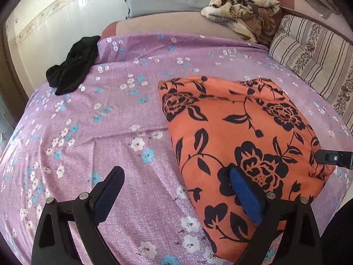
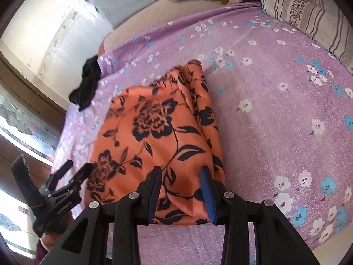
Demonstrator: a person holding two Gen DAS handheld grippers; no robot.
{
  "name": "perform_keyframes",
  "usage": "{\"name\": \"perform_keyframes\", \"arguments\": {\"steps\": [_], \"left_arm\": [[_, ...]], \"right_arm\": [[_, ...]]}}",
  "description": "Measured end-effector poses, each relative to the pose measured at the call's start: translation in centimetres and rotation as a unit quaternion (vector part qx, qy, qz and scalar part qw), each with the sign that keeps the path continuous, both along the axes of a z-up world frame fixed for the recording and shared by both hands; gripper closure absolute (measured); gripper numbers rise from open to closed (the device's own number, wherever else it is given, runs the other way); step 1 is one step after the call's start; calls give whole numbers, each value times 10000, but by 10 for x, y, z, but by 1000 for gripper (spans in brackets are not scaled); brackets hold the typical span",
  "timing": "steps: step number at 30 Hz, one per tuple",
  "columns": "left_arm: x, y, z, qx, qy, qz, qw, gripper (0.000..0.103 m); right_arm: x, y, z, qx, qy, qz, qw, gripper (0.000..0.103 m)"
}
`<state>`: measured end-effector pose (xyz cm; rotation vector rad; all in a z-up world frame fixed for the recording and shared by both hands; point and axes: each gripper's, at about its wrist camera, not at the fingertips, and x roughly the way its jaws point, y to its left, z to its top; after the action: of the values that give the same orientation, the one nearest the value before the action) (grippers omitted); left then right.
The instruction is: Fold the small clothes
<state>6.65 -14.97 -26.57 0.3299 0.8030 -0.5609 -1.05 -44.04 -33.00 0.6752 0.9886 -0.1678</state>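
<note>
Right gripper [image 2: 179,190] straddles folded orange garment [image 2: 154,137], lengthwise pointing away.

bedsheet [image 1: 88,132]: purple floral | pillow [image 1: 313,50]: striped, far right | blanket [image 1: 240,2]: crumpled, far end

Soft, matt fleece-like orange cloth with black flower print [image 1: 242,132]. Thin lilac cotton-looking bedsheet with white and blue blossoms [image 1: 110,132], finely speckled, lightly creased. Crumpled black garment of dull cloth [image 1: 72,66]. Matt black plastic gripper fingers [image 2: 147,190] with shiny metal pins and blue felt-like pads [image 2: 208,194]. Quilted striped pillow fabric [image 1: 313,59].
</note>
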Motion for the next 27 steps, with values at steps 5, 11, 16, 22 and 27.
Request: {"name": "perform_keyframes", "arguments": {"steps": [5, 11, 16, 22, 27], "left_arm": [[-5, 0, 5, -33, -65, -9, 10000, 7], [-13, -3, 12, -76, -147, -121, 9998, 7], [-15, -2, 18, -173, -197, -142, 9996, 7], [-15, 0, 24, -258, -184, -146, 9994, 7], [-18, 0, 28, -285, -187, -183, 9992, 7]], "right_arm": [[-6, -8, 7, 176, -259, -223, 9993, 64], [-14, -17, 23, 281, -809, -455, 9953, 64], [-10, -15, 26, 350, -925, -442, 9941, 64], [-11, -18, 27, 507, -1097, -555, 9911, 36], [-9, -22, 25, 574, -1053, -641, 9907, 37]]}}
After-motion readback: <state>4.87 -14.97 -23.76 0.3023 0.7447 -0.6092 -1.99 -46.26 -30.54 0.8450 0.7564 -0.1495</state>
